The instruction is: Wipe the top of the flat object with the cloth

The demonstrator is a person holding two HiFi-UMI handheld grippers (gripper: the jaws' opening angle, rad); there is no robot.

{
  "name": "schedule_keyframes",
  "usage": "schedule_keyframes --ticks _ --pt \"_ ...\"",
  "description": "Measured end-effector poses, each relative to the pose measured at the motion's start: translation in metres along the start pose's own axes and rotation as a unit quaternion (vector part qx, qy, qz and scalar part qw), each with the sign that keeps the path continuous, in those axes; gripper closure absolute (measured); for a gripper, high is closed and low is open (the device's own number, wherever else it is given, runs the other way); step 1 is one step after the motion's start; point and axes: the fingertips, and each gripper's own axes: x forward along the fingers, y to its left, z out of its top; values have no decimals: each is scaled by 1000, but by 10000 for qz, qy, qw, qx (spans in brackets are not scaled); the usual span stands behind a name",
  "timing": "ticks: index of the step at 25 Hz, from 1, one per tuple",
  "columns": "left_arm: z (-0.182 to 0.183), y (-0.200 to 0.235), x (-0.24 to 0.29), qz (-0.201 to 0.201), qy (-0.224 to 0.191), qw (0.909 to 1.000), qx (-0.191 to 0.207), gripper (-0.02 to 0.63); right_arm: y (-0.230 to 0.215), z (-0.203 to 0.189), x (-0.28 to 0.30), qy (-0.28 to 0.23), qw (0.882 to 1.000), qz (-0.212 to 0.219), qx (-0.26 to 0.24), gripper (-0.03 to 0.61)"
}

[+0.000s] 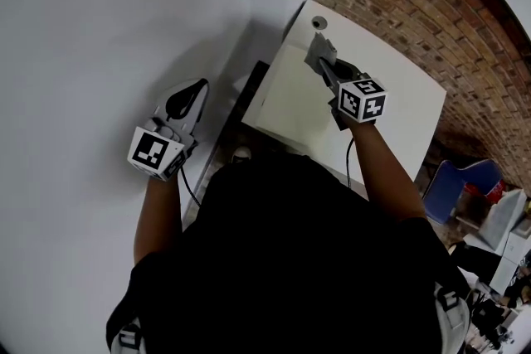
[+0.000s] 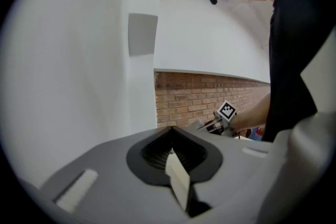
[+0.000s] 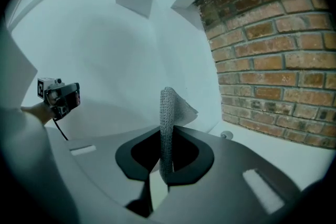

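Note:
The flat object is a white tabletop (image 1: 382, 95) set against a brick wall; its surface also shows low at the right of the right gripper view (image 3: 278, 152). A grey mesh cloth (image 1: 318, 51) hangs over the top's far part, pinched in my right gripper (image 1: 325, 69). In the right gripper view the cloth (image 3: 168, 113) stands up as a folded strip between the shut jaws of the right gripper (image 3: 165, 168). My left gripper (image 1: 191, 94) is held off to the left beside the white wall, away from the top. The left gripper (image 2: 172, 155) has its jaws shut with nothing between them.
A small round grey knob (image 1: 319, 23) sits on the top's far corner, close to the cloth, and shows beside the brick wall (image 3: 273, 60). A dark gap and darker furniture (image 1: 249, 95) lie left of the top. Blue and white clutter (image 1: 473, 186) stands lower right.

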Motion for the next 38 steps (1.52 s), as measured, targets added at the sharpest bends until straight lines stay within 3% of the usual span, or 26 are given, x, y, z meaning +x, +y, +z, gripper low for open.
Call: schedule_keyframes --ticks 8,23,38 --pt "-10 1 -13 -11 13 9999 -141 612 13 -28 62 438 9983 275 265 569" --pt "-26 15 -31 197 204 9989 -368 612 -17 -111 148 1122 9817 253 1519 569" --pt "-37 24 -35 175 381 9982 -432 612 -53 -156 162 1538 9674 -427 1967 569"
